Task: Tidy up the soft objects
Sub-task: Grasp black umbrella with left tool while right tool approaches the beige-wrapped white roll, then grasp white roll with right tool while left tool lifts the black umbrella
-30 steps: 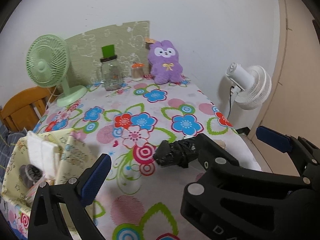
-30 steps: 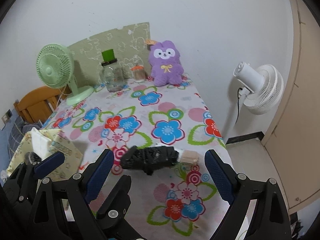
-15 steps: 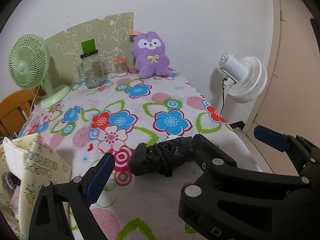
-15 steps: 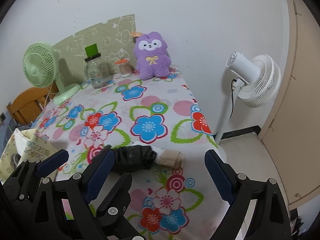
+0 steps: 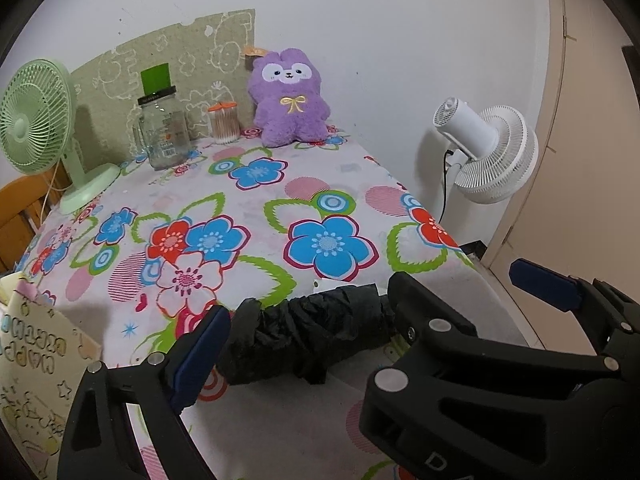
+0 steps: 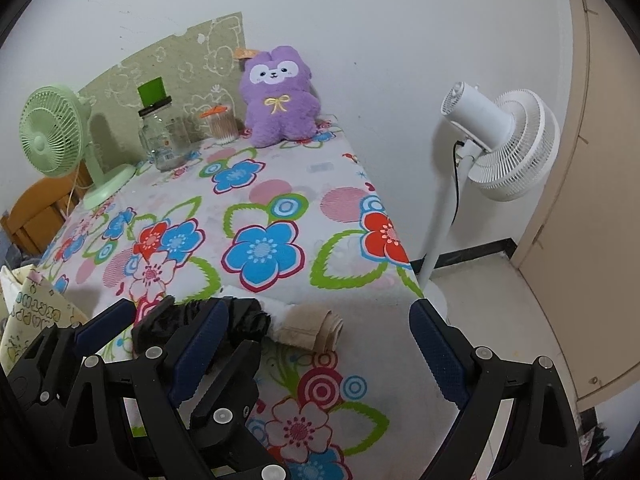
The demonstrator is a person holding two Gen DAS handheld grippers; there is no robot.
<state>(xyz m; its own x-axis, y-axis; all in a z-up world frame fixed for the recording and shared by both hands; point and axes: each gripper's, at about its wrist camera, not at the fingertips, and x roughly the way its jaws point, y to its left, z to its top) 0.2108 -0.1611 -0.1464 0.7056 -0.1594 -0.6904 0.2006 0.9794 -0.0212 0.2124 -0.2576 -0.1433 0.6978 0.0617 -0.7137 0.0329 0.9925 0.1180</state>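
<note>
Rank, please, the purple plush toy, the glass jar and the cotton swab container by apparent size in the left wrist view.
1. purple plush toy
2. glass jar
3. cotton swab container
All stand along the table's far edge, so nearness hardly skews this.

Both my grippers drop in closer to the black roll point(image 5: 308, 336) now, my left gripper point(image 5: 372, 308) has narrowed a touch, and the beige roll point(image 6: 310, 326) shows beside it.

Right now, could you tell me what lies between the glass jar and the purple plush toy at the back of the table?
A small clear container of cotton swabs with an orange lid stands between the glass jar and the purple plush toy; both wrist views show it.
</note>
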